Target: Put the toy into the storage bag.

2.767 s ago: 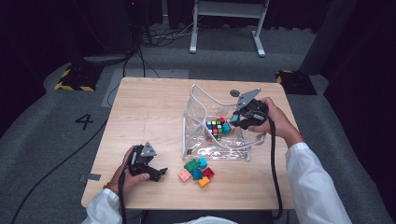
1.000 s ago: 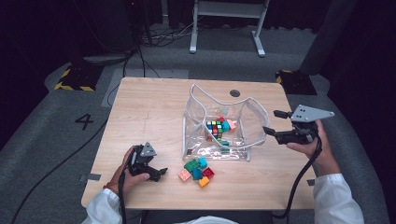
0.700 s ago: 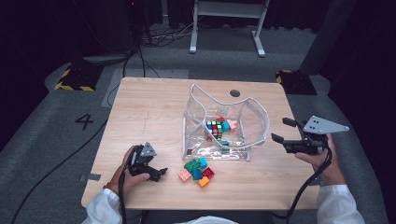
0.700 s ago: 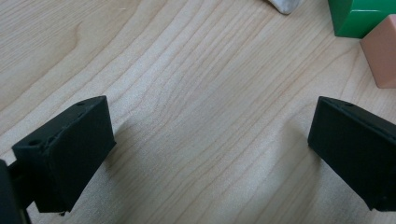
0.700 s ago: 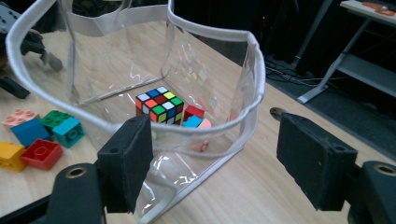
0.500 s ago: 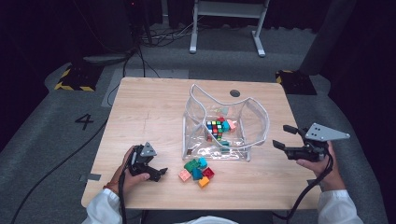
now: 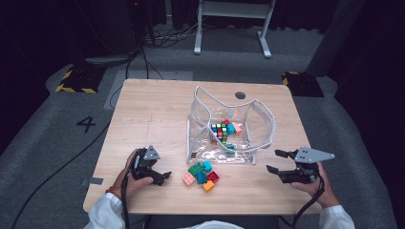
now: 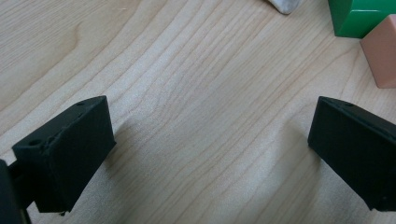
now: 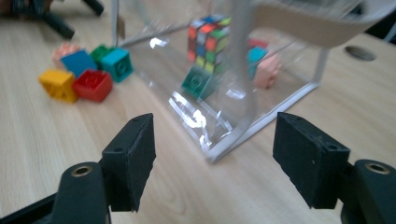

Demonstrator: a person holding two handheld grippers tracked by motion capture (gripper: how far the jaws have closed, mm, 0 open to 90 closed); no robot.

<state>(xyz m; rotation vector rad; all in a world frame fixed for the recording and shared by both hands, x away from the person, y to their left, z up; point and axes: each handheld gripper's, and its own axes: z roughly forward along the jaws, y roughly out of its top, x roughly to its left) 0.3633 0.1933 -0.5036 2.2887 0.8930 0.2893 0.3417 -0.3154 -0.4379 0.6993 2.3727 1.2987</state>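
Note:
A clear plastic bag (image 7: 260, 119) stands open in the middle of the table, with a Rubik's cube (image 7: 219, 131) and a few bricks inside. Several loose bricks (image 7: 201, 172) lie in front of it. My right gripper (image 7: 273, 161) hovers low at the near right, pointing left at the bag's corner (image 9: 219, 151). It is open with nothing between its jaws, which have just closed a little. The right gripper view shows the cube (image 9: 208, 39), a green brick (image 9: 198, 81) and a red brick (image 9: 93, 85). My left gripper (image 7: 164, 177) rests open on the wood, left of the pile, near a pink brick (image 8: 380, 56).
A round cable hole (image 7: 240, 95) sits in the table behind the bag. The table's near edge (image 7: 191, 210) runs just below both hands. Cables cross the floor at left, and a white metal stand (image 7: 229, 28) is behind the table.
My right gripper has left the bag's opening, swung out to the right and sunk toward the near right part of the table. The left gripper and the bricks have stayed put.

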